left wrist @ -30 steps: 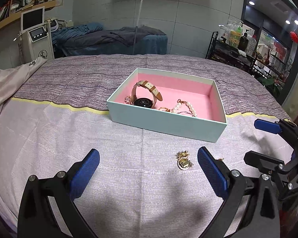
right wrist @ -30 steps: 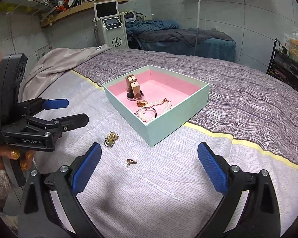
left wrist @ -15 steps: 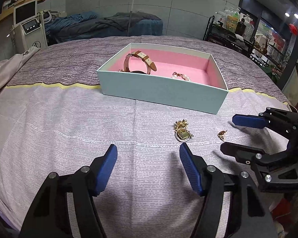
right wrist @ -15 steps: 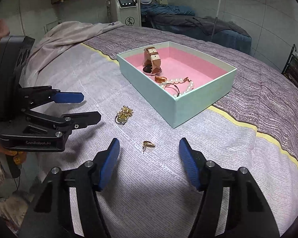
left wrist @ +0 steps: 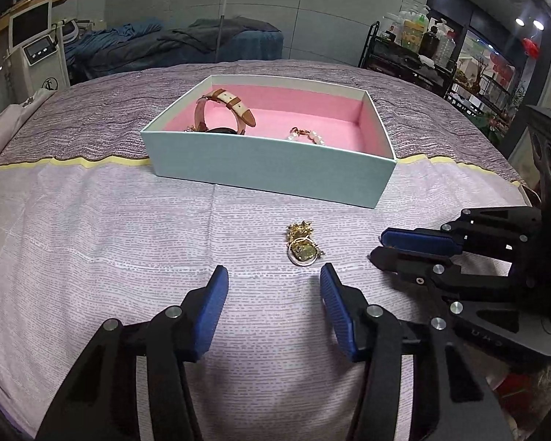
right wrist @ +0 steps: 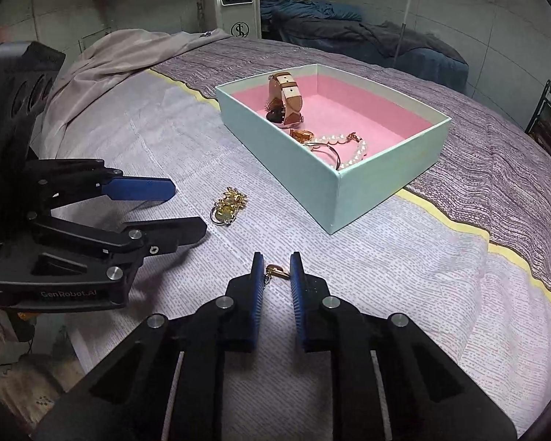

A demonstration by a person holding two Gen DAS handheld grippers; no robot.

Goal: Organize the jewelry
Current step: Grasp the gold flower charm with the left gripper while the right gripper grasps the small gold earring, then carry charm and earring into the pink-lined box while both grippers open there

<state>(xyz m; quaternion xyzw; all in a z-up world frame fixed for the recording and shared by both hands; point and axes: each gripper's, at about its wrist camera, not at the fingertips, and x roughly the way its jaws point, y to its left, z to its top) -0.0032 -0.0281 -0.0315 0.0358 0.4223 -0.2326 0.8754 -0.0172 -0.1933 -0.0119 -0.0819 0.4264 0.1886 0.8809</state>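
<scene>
Two pieces left: tiny, light gold earring (right wrist: 276,271) between nearly-closed right gripper (right wrist: 276,275); left gripper (left wrist: 273,286) spread near brooch (left wrist: 302,248).

So it's a bed with a lilac dotted quilt (left wrist: 110,228), a thin yellow stripe (right wrist: 455,226) and a darker purple woven section (left wrist: 103,117) behind it. Sitting right on it: a mint cardboard box with pink lining (left wrist: 275,169), a gold brooch-like charm (left wrist: 302,249), and a small gold earring (right wrist: 276,271) nearby.
</scene>
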